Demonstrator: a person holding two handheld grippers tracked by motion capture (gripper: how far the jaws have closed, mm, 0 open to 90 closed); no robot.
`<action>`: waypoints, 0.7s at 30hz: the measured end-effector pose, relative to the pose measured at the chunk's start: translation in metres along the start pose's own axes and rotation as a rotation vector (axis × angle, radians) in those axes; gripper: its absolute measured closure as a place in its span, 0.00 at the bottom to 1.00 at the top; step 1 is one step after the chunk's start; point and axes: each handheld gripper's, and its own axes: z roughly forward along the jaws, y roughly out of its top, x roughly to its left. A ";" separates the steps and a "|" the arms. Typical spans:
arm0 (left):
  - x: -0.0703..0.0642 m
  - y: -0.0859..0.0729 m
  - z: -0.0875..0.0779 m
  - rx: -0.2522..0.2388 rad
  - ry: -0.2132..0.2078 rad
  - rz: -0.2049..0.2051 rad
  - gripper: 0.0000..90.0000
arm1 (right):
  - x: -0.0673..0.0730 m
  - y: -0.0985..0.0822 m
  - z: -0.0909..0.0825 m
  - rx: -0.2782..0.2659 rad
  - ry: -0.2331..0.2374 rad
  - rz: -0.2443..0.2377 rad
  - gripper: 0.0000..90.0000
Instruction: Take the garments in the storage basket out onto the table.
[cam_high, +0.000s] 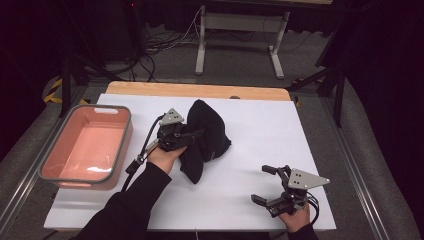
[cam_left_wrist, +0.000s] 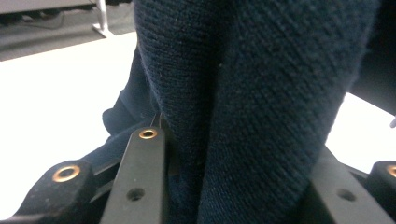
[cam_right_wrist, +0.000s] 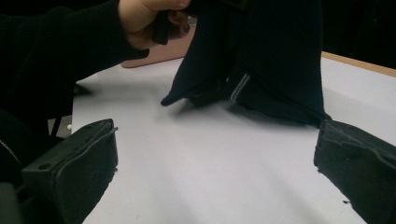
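The left hand-held gripper (cam_high: 192, 135) is clamped on a dark knit garment (cam_high: 207, 135) (lifted partly off the desk (cam_high: 260, 125)); the right hand-held gripper (cam_high: 265, 184) rests wide open, holding nothing.

Words: none that I can read anywhere.
Numbers: none.
Labels or brand names: none on the dark knit cloth (cam_high: 207, 135) or the pink tub (cam_high: 87, 147).

White table (cam_high: 240, 200) bears pink tub (cam_high: 60, 176) (and dark garment (cam_high: 212, 132)).
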 end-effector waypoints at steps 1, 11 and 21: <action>0.000 0.000 0.000 0.000 0.000 0.000 0.73 | 0.000 0.000 0.000 0.000 0.000 0.000 0.01; -0.009 -0.010 0.013 0.047 -0.028 0.038 0.65 | 0.000 0.000 0.000 0.000 0.002 0.001 0.01; -0.005 -0.010 0.012 0.023 -0.093 -0.015 0.37 | -0.001 0.000 0.001 -0.001 0.006 -0.001 0.01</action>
